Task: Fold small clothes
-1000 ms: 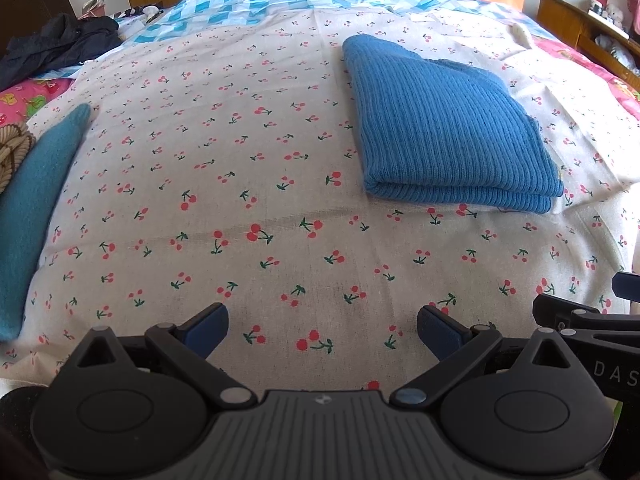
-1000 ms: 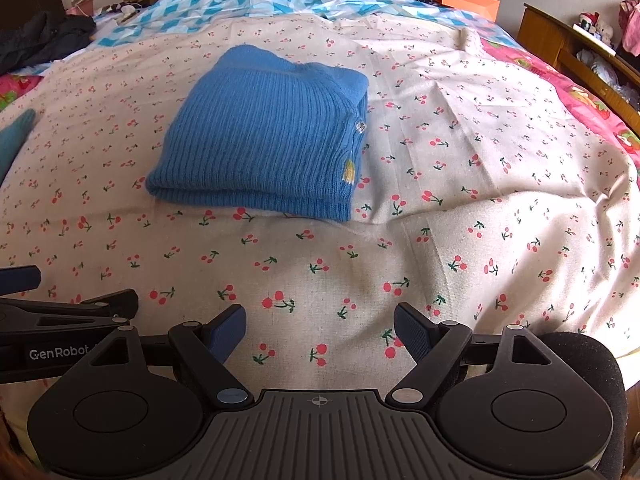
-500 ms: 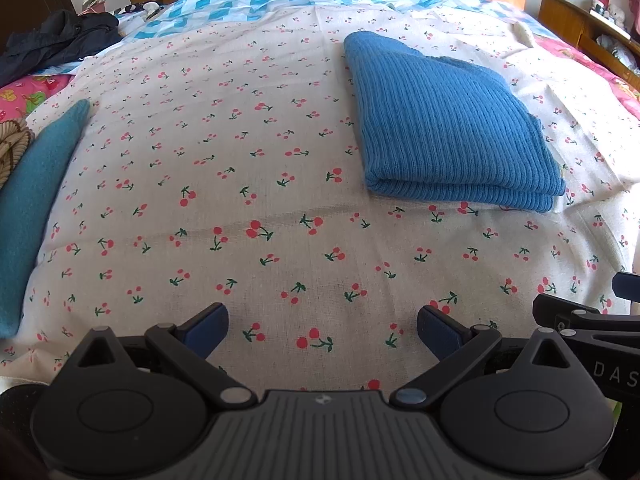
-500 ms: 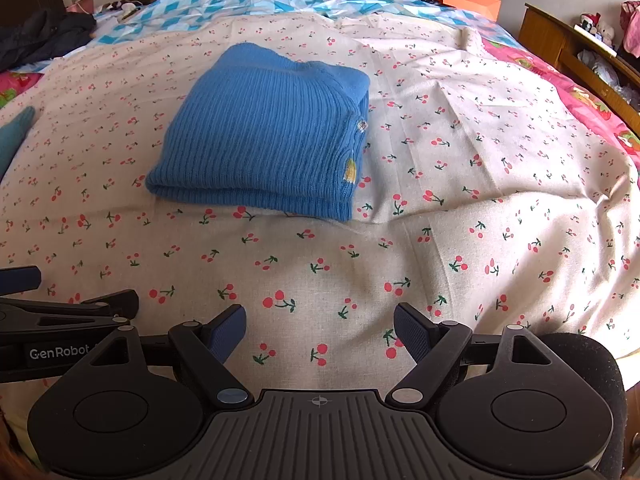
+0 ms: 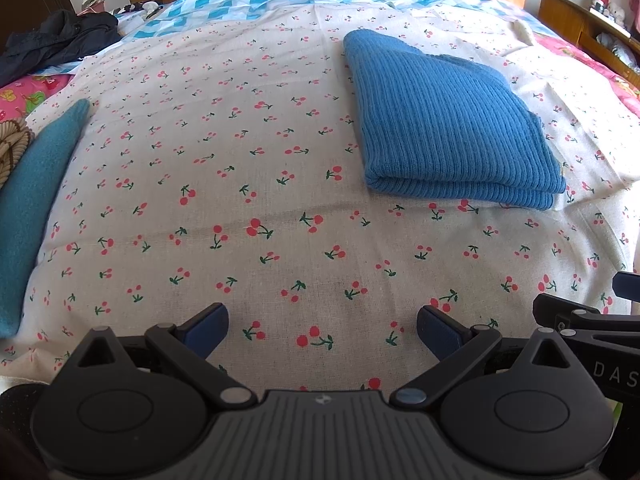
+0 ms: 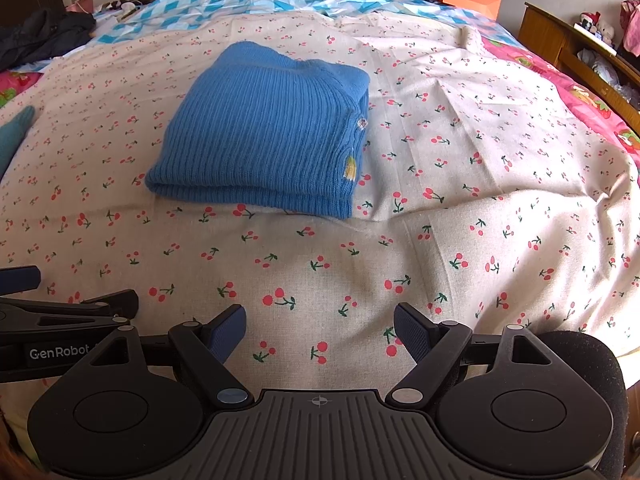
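Left hand-held gripper: fingers spread wide, nothing between them, hanging over the near edge of the bed at 6 o'clock. Right hand-held gripper: likewise spread and empty, also at the near edge. The two sit side by side; each one's arm shows at the edge of the other's view.

Blue knit sweater: folded into a compact rectangle, lying flat on the cherry-print sheet. In the left wrist view it sits at 1 o'clock; in the right wrist view at 11 o'clock. Its folded edge faces the grippers, with two stacked layers visible along the near side. On its right side, a small yellow patch and a small pale tag show at the edge. Well apart from both grippers.

Open room: a wide band of bare sheet runs between the grippers and the sweater's near edge. More bare sheet lies at 10 to 11 o'clock in the left view and at 1 to 3 o'clock in the right view, where a raised crease crosses the sheet.

Edges: teal cloth lies along the left border of the sheet at 9 o'clock, well apart from the sweater. Dark clothing is heaped at the far left corner. A blue-and-white checked cover lies beyond the far edge of the sheet. Wooden furniture borders the bed's right side.
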